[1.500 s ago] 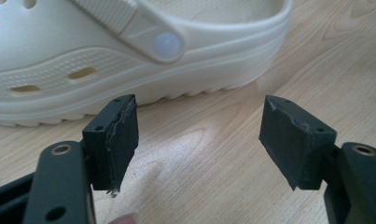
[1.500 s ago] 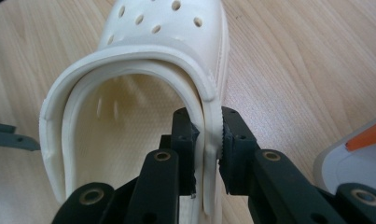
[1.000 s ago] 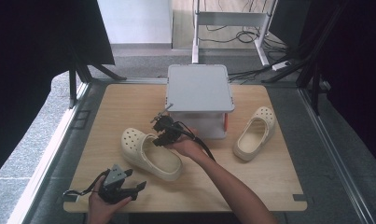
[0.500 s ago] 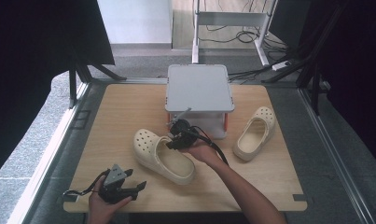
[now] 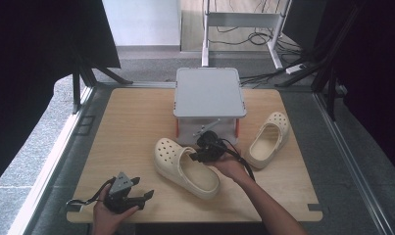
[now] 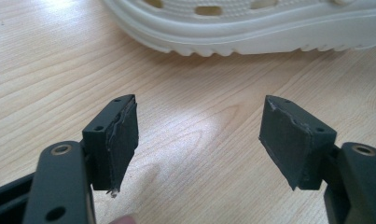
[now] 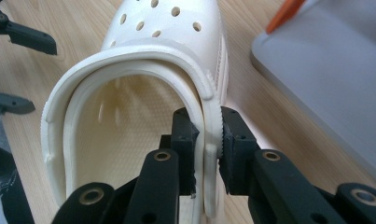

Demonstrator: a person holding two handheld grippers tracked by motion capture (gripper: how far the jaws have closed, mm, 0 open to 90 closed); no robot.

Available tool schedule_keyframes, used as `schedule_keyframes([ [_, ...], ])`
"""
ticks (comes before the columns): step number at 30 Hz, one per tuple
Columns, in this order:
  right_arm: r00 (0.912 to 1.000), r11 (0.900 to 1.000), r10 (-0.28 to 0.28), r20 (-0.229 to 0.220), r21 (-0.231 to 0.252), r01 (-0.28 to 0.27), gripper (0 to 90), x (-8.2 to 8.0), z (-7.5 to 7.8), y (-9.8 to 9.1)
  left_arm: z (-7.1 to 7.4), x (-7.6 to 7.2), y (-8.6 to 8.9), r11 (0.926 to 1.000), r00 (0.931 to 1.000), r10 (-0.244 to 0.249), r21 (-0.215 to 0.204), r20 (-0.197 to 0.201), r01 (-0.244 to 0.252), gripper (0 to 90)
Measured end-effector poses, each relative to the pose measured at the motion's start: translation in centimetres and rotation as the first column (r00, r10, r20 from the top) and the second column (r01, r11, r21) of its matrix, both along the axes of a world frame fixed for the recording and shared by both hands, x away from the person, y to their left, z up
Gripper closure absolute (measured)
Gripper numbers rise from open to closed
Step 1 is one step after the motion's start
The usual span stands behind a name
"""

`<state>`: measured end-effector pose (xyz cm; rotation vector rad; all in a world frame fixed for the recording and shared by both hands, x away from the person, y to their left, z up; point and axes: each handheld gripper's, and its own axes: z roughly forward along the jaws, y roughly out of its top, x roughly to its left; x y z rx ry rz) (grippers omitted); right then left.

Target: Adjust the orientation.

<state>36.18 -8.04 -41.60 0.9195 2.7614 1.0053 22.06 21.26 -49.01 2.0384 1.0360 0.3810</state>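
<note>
I am gripping the clog (image 7: pixel 143 93) by its side wall with my right hand-held gripper (image 7: pixel 206 154), sliding it along the surface (image 5: pixel 136 122) toward the second clog (image 5: pixel 268 139). The left hand-held gripper (image 6: pixel 199 140) is resting released. Next, I think, I must align the pair.

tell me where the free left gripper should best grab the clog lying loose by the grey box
Probably the thin side wall of the second clog at its open heel, one jaw inside and one outside, coming from above. Its opening faces up and the rim is narrow, much like the wall the right gripper clamps on the held clog. The left gripper is open wide enough.
</note>
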Motion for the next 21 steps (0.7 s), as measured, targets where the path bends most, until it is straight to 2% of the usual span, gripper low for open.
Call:
schedule_keyframes([
  [5,0.9992,0.9991,-0.040,-0.005,0.010,0.040,78.4,-0.5,-0.4,-1.8,0.0,0.1,0.0,1.0000,1.0000,0.000,-0.010,0.000,0.000,28.6],
  [14,0.9959,0.9960,-0.089,-0.014,0.008,0.089,78.3,-0.7,-1.2,-3.6,0.0,0.4,-0.1,0.9999,0.9999,-0.009,-0.010,-0.005,0.009,28.6],
  [21,0.9913,0.9913,-0.131,-0.016,0.013,0.131,78.3,-1.6,-1.5,-5.6,-0.1,0.6,-0.2,0.9998,0.9999,-0.012,-0.015,-0.006,0.012,28.6],
])
